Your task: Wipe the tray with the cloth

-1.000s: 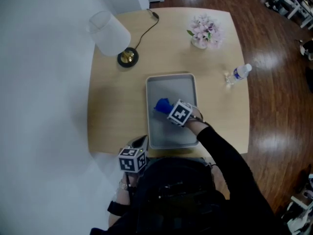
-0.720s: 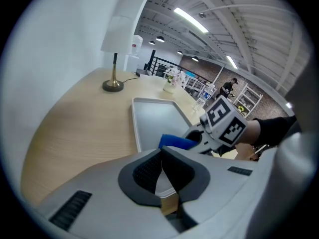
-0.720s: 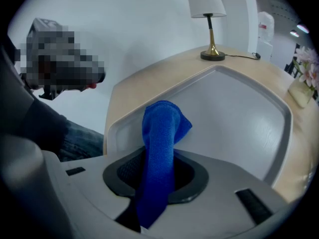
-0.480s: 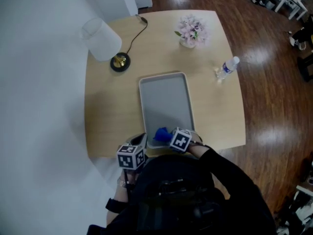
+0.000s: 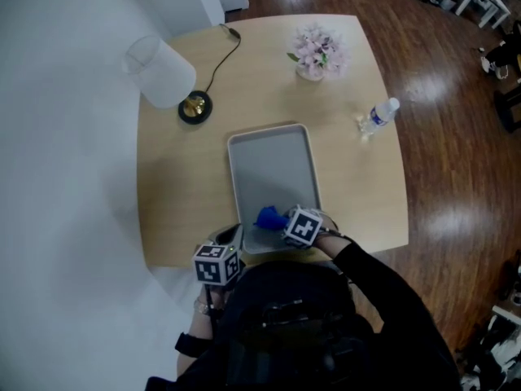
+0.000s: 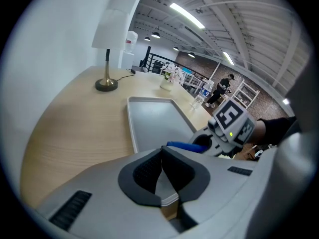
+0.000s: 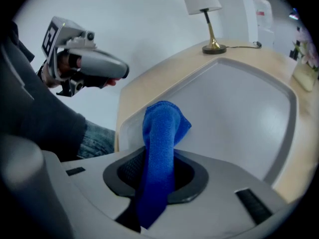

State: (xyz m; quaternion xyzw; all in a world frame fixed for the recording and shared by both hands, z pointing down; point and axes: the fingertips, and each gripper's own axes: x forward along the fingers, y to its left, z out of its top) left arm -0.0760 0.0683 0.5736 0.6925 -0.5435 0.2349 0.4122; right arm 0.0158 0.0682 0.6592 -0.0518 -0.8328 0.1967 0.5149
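Drawn back from mid-tray to the near end within the last second: right gripper (image 5: 278,221). Clamps half-closed jaws on blue cloth (image 7: 162,133), folded tip poking past the pads onto the floor of tray (image 5: 273,157), near-left corner. Bunches cloth into a narrow wad, likely so the tip drags flat under pressure. Left gripper (image 6: 162,176): jaws pressed together, nothing between; parked just off the tray's near-left corner, probably to keep clear of the wiping path. Far from tray on table (image 5: 179,186): lamp (image 5: 163,72), flowers (image 5: 316,51), bottle (image 5: 378,116).
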